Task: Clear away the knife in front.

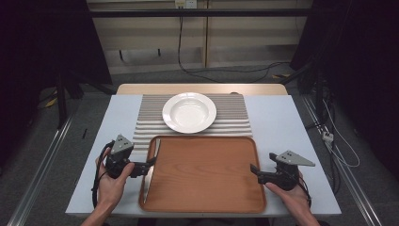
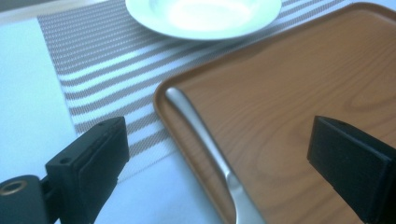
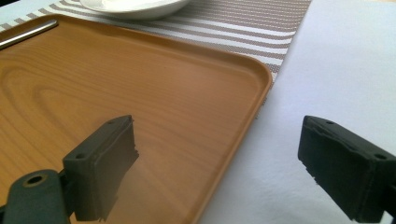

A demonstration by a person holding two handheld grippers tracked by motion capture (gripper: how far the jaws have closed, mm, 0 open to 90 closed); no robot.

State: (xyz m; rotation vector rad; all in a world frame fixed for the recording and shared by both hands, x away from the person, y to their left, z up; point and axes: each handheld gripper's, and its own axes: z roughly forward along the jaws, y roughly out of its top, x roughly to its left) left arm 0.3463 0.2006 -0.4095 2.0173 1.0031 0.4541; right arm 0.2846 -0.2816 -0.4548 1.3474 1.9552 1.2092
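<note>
Dark curtains and a pale back wall frame the high view, where a white bench (image 1: 277,122) carries a striped mat (image 1: 235,115), a white plate (image 1: 189,112) on the mat, and a wooden tray (image 1: 207,174) nearer the person. Lying along the tray's left edge is a piece of metal cutlery (image 1: 151,165), just ahead of the left gripper (image 1: 151,163), whose fingers stand open with nothing clamped between them. At the tray's right edge the right gripper (image 1: 254,169) points toward the tray, its fingers also apart. From the left gripper view, the cutlery's handle (image 2: 205,140) runs inside the tray rim (image 2: 161,100), between the two open fingers (image 2: 100,154) but touching neither; the plate (image 2: 205,16) lies beyond them on the mat (image 2: 93,70). From the right gripper view, the open fingers (image 3: 107,163) straddle the tray's right rim (image 3: 243,126), one over the wood, the other over the bare bench (image 3: 336,70); the cutlery (image 3: 28,33) shows far off at the tray's opposite edge, and the plate (image 3: 135,7) beyond.
</note>
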